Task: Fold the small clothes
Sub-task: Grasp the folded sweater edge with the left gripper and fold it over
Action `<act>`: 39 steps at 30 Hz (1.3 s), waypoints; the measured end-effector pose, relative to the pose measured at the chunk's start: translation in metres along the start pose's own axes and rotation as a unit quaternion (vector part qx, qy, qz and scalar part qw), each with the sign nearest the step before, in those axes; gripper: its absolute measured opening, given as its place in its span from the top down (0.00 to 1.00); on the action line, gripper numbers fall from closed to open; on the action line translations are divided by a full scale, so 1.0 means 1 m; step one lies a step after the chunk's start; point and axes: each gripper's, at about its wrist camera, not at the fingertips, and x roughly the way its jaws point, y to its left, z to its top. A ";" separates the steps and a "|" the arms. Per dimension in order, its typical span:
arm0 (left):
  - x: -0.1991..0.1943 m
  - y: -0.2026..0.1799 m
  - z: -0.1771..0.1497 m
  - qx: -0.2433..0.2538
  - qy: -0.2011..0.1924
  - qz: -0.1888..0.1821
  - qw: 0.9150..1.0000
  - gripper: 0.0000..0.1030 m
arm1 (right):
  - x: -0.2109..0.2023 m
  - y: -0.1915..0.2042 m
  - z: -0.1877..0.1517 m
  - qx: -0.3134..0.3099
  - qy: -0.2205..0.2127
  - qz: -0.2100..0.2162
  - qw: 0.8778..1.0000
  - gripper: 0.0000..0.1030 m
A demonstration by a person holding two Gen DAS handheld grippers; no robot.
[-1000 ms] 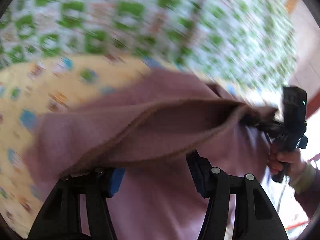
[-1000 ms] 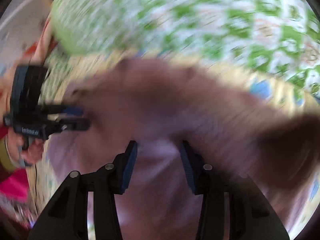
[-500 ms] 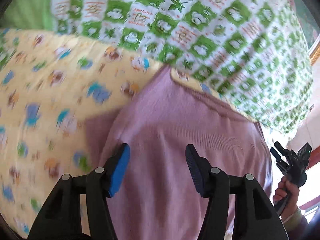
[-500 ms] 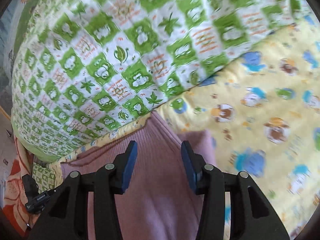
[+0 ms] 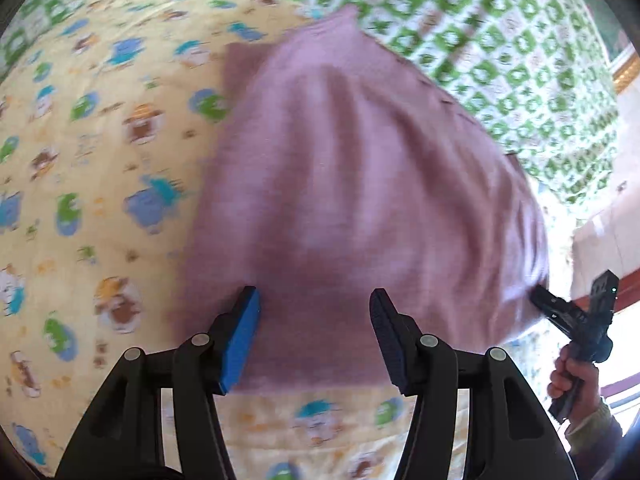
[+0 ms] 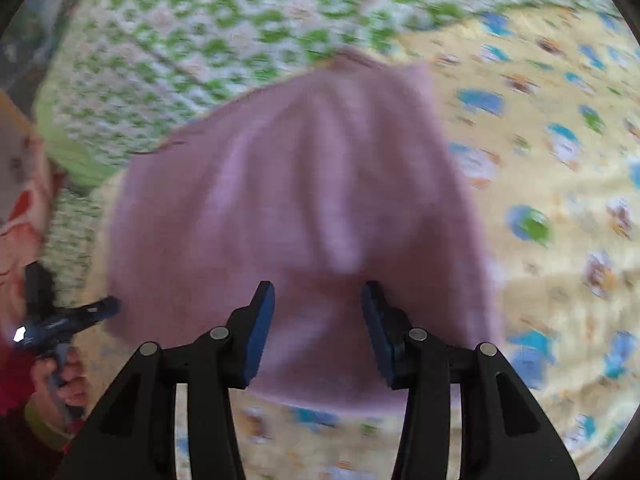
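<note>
A mauve knitted garment lies flat on the yellow cartoon-print sheet; it also shows in the right wrist view. My left gripper is open and empty, hovering over the garment's near part. My right gripper is open and empty over the garment's near edge. The right gripper also shows at the garment's right edge in the left wrist view. The left gripper shows at the garment's left edge in the right wrist view. Both views are motion-blurred.
A green and white checked quilt lies beyond the garment, also in the right wrist view. The yellow sheet spreads around the garment. The bed's edge and a bright floor area lie at the right.
A second ago both grippers held the garment lifted between them. Both have let go and opened. The garment now lies flat and both grippers have drawn back toward its near edge.
</note>
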 end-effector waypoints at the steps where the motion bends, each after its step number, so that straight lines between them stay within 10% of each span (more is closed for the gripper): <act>1: 0.001 0.005 -0.001 -0.001 0.002 0.021 1.000 0.45 | -0.002 -0.014 -0.001 0.024 -0.001 -0.002 1.000 0.56; 10: -0.028 0.028 -0.020 -0.050 0.008 0.015 0.999 0.33 | -0.037 -0.042 -0.006 0.069 -0.027 -0.062 0.995 0.55; 26: 0.002 0.029 -0.038 -0.225 0.029 -0.081 0.971 0.27 | -0.071 0.032 -0.023 0.025 -0.065 0.019 0.997 0.53; 39: 0.011 0.031 -0.023 -0.287 -0.023 -0.067 0.955 0.22 | -0.015 0.007 -0.015 0.050 -0.018 0.002 0.999 0.53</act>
